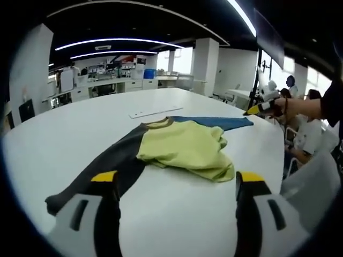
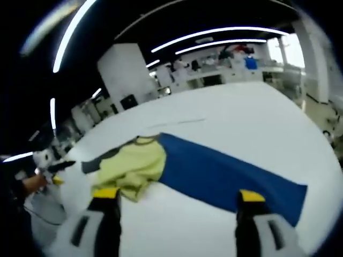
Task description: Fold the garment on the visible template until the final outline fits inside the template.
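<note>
I see both my claws, left claw and right claw, open (holding nothing) near the shirt on the table.

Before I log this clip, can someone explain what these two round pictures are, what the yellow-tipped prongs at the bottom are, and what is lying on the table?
A person holds a two-jaw gripper in each hand, and each carries a fisheye camera looking along its jaws. The prongs are those jaws: the left gripper and the right gripper, both open and holding nothing. On the white table lies a garment with a crumpled yellow-green body, one dark grey sleeve and one blue sleeve spread out. A thin pale strip lies beyond it. In the left gripper view, the other gripper appears at the right edge.
</note>
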`<state>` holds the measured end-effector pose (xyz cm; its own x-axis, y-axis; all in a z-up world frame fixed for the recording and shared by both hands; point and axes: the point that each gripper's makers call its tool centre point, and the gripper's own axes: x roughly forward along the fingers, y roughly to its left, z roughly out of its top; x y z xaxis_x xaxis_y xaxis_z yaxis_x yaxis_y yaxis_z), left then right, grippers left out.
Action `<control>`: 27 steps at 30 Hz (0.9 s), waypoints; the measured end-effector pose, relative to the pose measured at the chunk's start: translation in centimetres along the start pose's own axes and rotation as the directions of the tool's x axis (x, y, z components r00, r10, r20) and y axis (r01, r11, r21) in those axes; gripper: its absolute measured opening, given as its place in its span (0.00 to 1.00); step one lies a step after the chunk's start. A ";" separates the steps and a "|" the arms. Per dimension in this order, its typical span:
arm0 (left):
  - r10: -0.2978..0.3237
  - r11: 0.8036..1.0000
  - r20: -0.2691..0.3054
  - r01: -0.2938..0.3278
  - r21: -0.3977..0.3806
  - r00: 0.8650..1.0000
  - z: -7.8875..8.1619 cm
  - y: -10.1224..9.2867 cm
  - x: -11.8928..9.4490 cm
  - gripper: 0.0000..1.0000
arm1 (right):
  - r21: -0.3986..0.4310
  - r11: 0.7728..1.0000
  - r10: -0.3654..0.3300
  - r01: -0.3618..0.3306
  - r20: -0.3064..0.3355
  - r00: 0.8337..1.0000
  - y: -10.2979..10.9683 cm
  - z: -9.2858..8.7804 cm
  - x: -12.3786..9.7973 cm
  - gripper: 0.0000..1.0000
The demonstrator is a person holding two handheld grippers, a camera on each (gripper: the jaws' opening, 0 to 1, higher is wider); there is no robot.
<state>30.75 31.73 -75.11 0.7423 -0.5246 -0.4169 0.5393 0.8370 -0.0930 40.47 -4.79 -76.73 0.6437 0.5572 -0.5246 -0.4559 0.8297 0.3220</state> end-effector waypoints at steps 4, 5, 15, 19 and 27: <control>-0.030 0.999 -0.015 0.030 0.016 0.999 -0.3 -0.9 0.9 0.82 | -0.064 0.997 0.051 -0.052 -0.016 0.999 1.8 -0.1 0.8 0.90; -0.035 0.999 -0.019 0.036 0.022 0.999 -0.3 -1.2 1.2 0.81 | -0.078 0.995 0.061 -0.062 -0.021 0.998 2.1 -0.1 1.0 0.90; -0.093 0.995 -0.047 0.095 0.039 0.995 -1.1 -3.3 3.4 0.70 | -0.196 0.969 0.141 -0.152 -0.070 0.988 5.8 -1.5 3.2 0.86; -0.124 0.990 -0.027 0.126 0.058 0.992 -1.1 -4.2 4.2 0.66 | -0.216 0.955 0.190 -0.204 -0.081 0.978 7.1 -2.1 4.0 0.81; -0.149 0.987 -0.037 0.151 0.062 0.988 -1.8 -5.8 6.0 0.53 | -0.269 0.931 0.224 -0.247 -0.116 0.968 8.6 -3.5 5.5 0.63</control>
<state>31.43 23.99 -78.68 0.6383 -0.6374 -0.4316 0.6690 0.7367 -0.0987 37.96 5.30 -79.56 0.4497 0.7212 -0.5269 -0.7490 0.6259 0.2174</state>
